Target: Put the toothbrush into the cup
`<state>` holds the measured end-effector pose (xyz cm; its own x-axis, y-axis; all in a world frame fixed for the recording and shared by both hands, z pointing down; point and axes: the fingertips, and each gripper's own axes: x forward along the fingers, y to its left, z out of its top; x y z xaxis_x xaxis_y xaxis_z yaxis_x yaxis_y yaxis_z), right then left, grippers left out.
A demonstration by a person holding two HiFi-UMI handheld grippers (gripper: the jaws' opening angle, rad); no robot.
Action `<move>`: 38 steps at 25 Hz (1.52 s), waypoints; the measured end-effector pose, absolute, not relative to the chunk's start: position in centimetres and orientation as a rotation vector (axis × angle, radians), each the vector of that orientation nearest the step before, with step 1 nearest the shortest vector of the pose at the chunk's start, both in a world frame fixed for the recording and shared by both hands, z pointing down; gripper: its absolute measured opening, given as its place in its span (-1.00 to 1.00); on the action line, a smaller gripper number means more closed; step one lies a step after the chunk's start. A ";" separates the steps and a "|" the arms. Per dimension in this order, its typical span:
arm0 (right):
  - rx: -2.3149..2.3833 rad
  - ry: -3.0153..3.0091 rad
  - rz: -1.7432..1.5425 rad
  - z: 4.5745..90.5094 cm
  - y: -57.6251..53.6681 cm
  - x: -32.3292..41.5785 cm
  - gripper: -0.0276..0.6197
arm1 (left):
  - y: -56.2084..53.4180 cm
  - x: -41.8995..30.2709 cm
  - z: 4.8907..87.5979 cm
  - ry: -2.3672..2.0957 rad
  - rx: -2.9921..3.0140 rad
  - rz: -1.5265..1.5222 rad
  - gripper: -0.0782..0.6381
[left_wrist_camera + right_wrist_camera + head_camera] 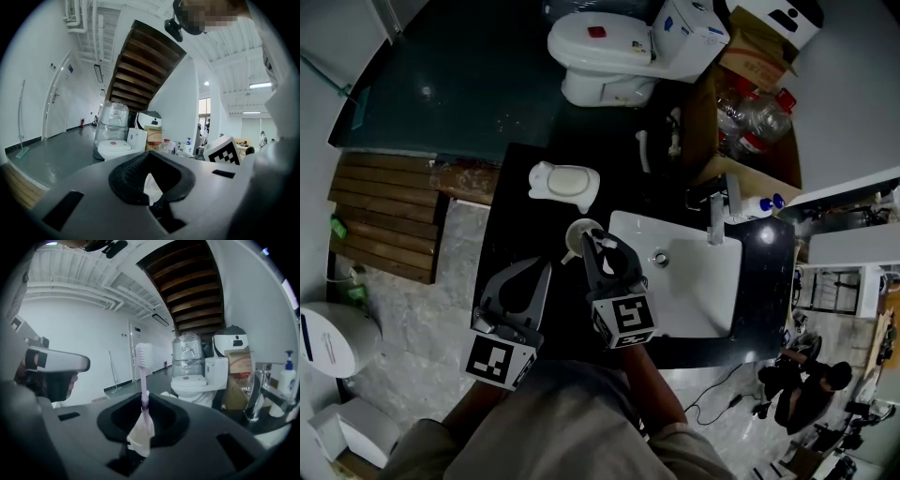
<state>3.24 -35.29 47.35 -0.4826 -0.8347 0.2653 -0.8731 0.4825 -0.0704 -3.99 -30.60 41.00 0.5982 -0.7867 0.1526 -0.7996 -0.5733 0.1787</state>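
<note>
A cream cup [578, 232] stands on the black counter [511, 234], just left of the white sink. My right gripper [602, 247] hovers at the cup's right rim, shut on a toothbrush [143, 380] with a pink handle. The toothbrush stands upright between the jaws, its white bristles at the top. A pale shape [140, 437] shows through the gap under the handle; I cannot tell what it is. My left gripper [542, 272] rests lower left of the cup, apart from it. Its jaw tips meet and hold nothing.
A white sink basin [698, 286] with a faucet [717, 223] fills the counter's right half. A white lidded dish [563, 184] sits behind the cup. Beyond are a toilet [605, 47], a cardboard box of bottles [750, 117] and a pump bottle [766, 202].
</note>
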 end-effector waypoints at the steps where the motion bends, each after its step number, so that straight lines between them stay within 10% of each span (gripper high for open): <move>1: 1.476 -2.538 0.296 47.4 -35.3 3.1 -0.75 | -30.6 -4.1 41.0 -1.320 2.603 0.079 -0.76; 38: 1.500 -2.485 0.428 50.8 -36.0 4.1 -0.66 | -30.0 -4.3 40.7 -1.357 2.598 0.076 -0.76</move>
